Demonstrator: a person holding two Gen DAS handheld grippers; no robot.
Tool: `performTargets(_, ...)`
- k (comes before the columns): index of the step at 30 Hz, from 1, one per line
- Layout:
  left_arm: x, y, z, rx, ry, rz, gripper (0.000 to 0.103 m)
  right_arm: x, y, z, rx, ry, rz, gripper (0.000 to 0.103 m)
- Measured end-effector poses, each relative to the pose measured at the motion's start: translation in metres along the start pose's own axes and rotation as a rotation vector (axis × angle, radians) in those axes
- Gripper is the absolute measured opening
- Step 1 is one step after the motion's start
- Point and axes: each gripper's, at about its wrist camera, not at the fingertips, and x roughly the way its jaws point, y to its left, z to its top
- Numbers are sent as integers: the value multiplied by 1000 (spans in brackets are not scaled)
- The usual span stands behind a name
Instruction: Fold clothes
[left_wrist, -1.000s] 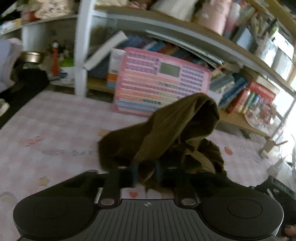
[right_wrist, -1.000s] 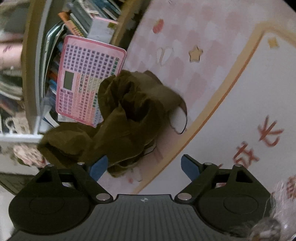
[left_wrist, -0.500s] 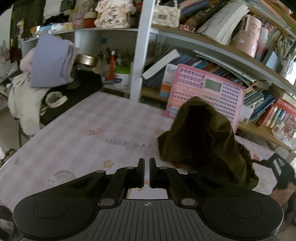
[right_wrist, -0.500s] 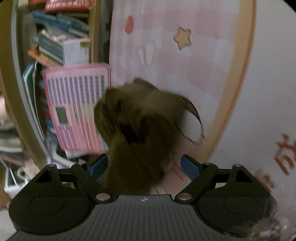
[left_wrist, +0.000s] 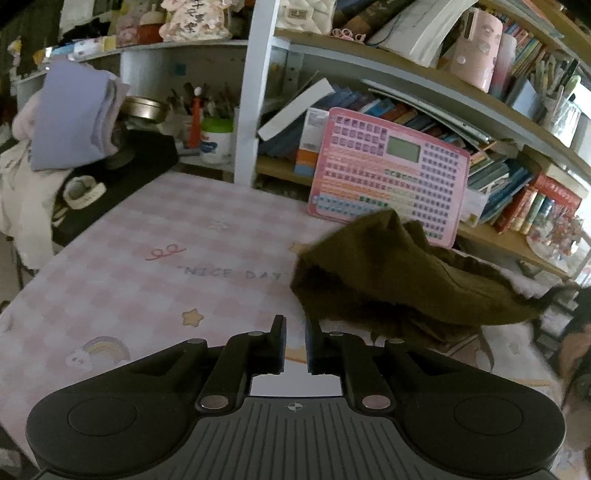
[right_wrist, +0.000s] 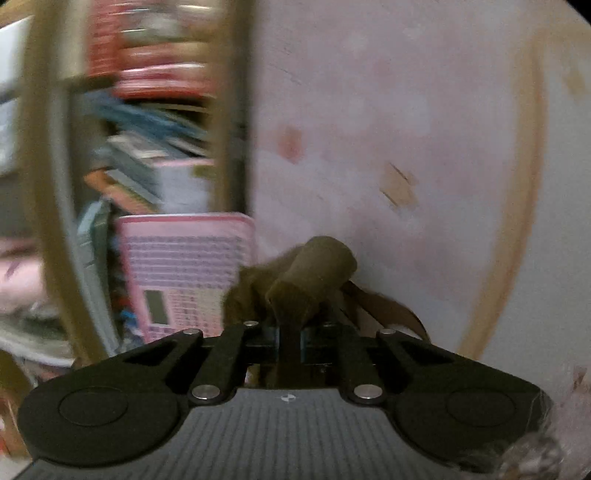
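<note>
Clamping olive garment (right_wrist: 314, 273) — right claw (right_wrist: 290, 339) just closed; left claw (left_wrist: 294, 334) nearly shut, empty.

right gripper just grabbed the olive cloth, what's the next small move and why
Probably lift the right gripper a little and draw it away from the shelves, since its jaws have just closed on a fold of the olive garment, which lies bunched against the pink keyboard toy. The left gripper, nearly shut and empty, could then take another edge.

Black tongs (left_wrist: 294, 328), silver pivot screws
</note>
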Motion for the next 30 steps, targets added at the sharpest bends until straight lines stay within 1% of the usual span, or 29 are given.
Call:
performTargets(3, 8, 3, 4, -1, -6, -49, 12, -26, 53, 14, -211, -91, 133, 6)
performTargets(6, 13, 10, 9, -6, -15, -98, 12, -59, 129, 18, -462, -204, 283, 6)
performTargets(9, 16, 23, 13, -18, -23, -135, 12, -94, 205, 2, -709, -288, 450, 6)
performTargets(11, 18, 33, 16, -29, -24, -153, 12, -112, 250, -23, -890, -285, 547, 6)
performTargets(12, 19, 40, 17, -40, -23, -161, 12, -116, 267, -39, -975, -261, 576, 6)
performTargets(13, 21, 47, 18, -49, -19, -165, 12, -116, 277, -56, -1040, -216, 578, 6)
performTargets(15, 25, 60, 19, -68, -12, -175, 12, -106, 286, -91, -1142, -102, 547, 6)
performTargets(16, 26, 67, 19, -75, -7, -177, 12, -94, 275, -110, -1165, -28, 499, 6)
performTargets(17, 28, 73, 19, -82, -1, -180, 13, -79, 257, -129, -1176, 50, 439, 6)
performTargets(19, 32, 87, 21, -94, 13, -180, 26, -50, 221, -167, -1193, 207, 319, 6)
performTargets(20, 34, 92, 20, -94, 24, -180, 28, -36, 204, -186, -1199, 285, 258, 7)
performTargets(23, 40, 109, 17, -97, 56, -178, 29, 11, 121, -249, -1197, 566, 3, 7)
performTargets(26, 45, 126, 12, -88, 93, -180, 29, 39, 55, -304, -1216, 816, -196, 7)
performTargets(27, 47, 131, 11, -84, 104, -183, 30, 43, 42, -319, -1225, 863, -228, 7)
performTargets(30, 55, 140, 6, -76, 138, -193, 30, 46, 42, -349, -1290, 837, -239, 9)
